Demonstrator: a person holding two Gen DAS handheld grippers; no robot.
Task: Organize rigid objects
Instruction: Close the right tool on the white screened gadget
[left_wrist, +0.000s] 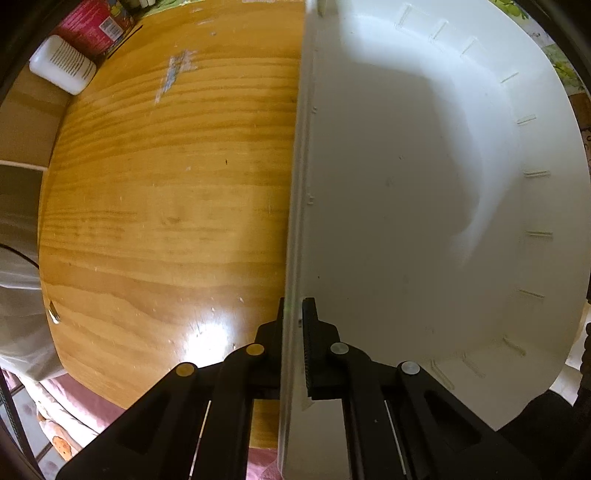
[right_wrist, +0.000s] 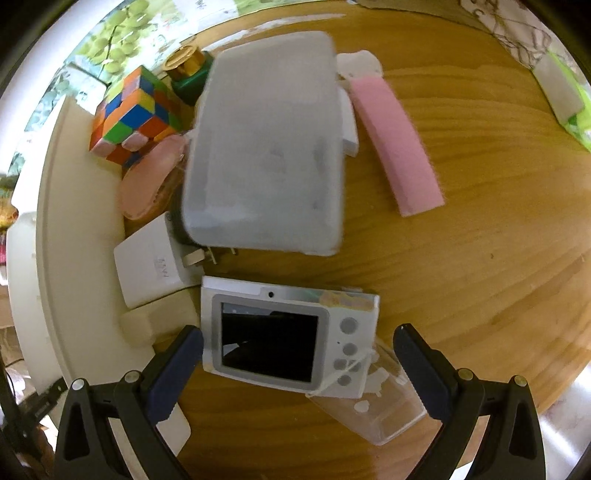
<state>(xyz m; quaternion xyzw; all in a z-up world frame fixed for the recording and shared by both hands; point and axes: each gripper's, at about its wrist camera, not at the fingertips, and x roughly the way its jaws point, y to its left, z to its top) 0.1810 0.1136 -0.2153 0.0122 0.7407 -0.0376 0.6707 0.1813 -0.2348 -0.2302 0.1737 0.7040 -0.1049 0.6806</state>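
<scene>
My left gripper (left_wrist: 294, 314) is shut on the rim of a large white plastic bin (left_wrist: 406, 184) that fills the right half of the left wrist view; its inside looks empty. My right gripper (right_wrist: 298, 350) is open, its fingers on either side of a white digital camera (right_wrist: 288, 332) lying screen up on the wooden table (right_wrist: 461, 258). A clear plastic case (right_wrist: 380, 406) lies under the camera's right end. Beyond it lie a grey-white box (right_wrist: 266, 147), a pink bar (right_wrist: 395, 140), a white charger (right_wrist: 155, 266), a Rubik's cube (right_wrist: 133, 114) and a pink case (right_wrist: 147, 181).
A green bottle with a gold cap (right_wrist: 188, 70) stands behind the cube. The white bin's rim (right_wrist: 55, 221) curves along the left of the right wrist view. In the left wrist view a white box (left_wrist: 62, 70) and a red package (left_wrist: 96, 22) sit at the table's far left.
</scene>
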